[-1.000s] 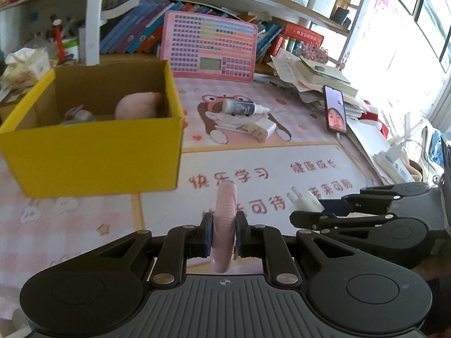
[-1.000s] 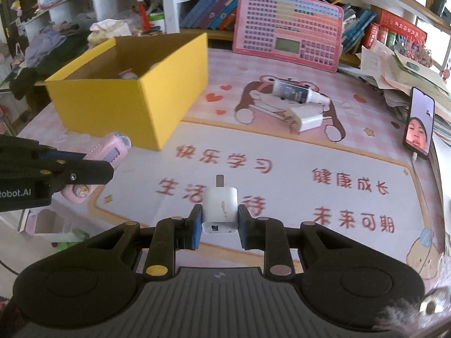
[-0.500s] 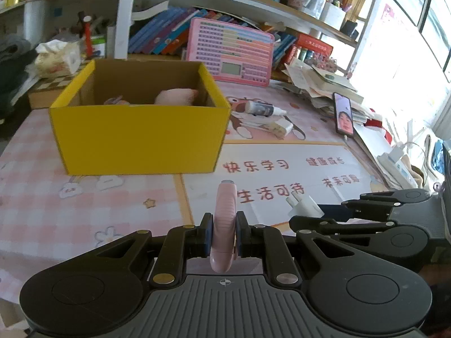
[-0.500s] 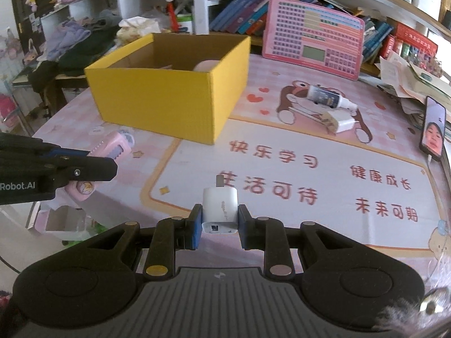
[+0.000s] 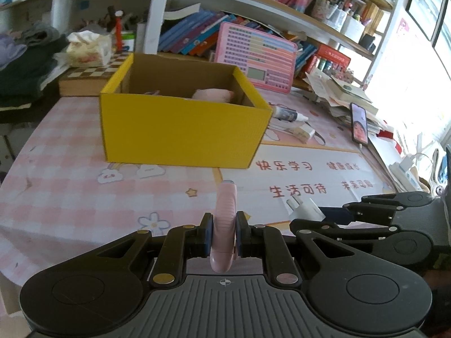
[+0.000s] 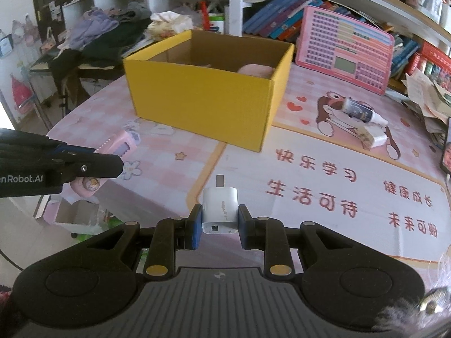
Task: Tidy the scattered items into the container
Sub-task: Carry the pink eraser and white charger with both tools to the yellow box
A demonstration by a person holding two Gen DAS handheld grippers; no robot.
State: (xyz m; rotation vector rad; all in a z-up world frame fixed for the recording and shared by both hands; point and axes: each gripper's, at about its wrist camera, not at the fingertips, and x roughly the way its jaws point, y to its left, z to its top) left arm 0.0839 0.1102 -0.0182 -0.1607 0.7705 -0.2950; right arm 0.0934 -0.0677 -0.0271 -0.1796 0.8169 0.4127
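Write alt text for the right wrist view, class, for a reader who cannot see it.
The right claw grips a white charger plug above a pink desk mat. A yellow box sits ahead; at the left, the left claw holds a pink comb.

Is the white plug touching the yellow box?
Apart. The right wrist view shows the white plug pinched in the right gripper, with bare mat before the yellow box.

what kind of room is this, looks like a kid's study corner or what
Most likely a child's study desk at home: a pink cartoon desk mat printed with Chinese characters, a pink toy learning pad propped against shelves crammed with books, and clothes piled alongside.
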